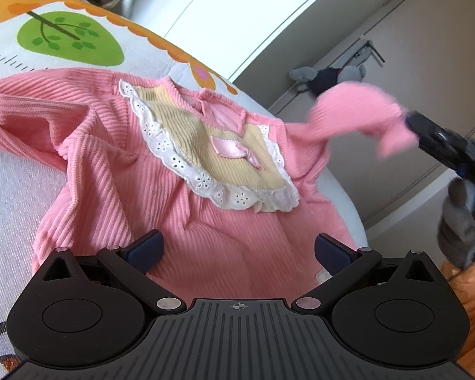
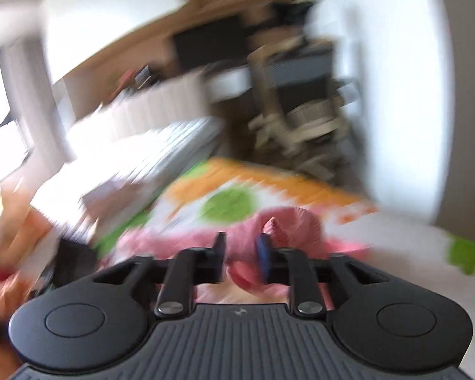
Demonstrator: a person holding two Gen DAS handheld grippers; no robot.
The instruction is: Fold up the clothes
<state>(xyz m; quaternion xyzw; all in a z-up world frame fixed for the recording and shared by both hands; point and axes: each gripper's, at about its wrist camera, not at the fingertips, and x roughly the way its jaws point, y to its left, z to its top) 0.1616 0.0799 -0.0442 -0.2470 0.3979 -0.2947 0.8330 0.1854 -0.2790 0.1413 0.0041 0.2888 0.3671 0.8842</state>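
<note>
A pink ribbed child's top [image 1: 161, 171] with a cream bib panel, white lace trim and a satin bow [image 1: 234, 152] lies front-up on the patterned mattress [image 1: 22, 190]. My left gripper [image 1: 237, 250] hovers open over its lower part, nothing between the fingers. The right gripper [image 1: 410, 120] comes in from the right and holds the garment's right sleeve [image 1: 357, 110] lifted off the bed. In the blurred right wrist view, that gripper [image 2: 242, 256] is shut on bunched pink sleeve fabric [image 2: 285, 224]. The left sleeve [image 1: 25, 107] lies spread out at the left.
The mattress edge [image 1: 342, 196] drops off at the right, with floor and white cabinet doors [image 1: 269, 15] beyond. A grey plush toy [image 1: 329, 76] lies on the floor. A gloved hand [image 1: 462, 221] holds the right gripper. A chair [image 2: 300, 110] stands past the bed.
</note>
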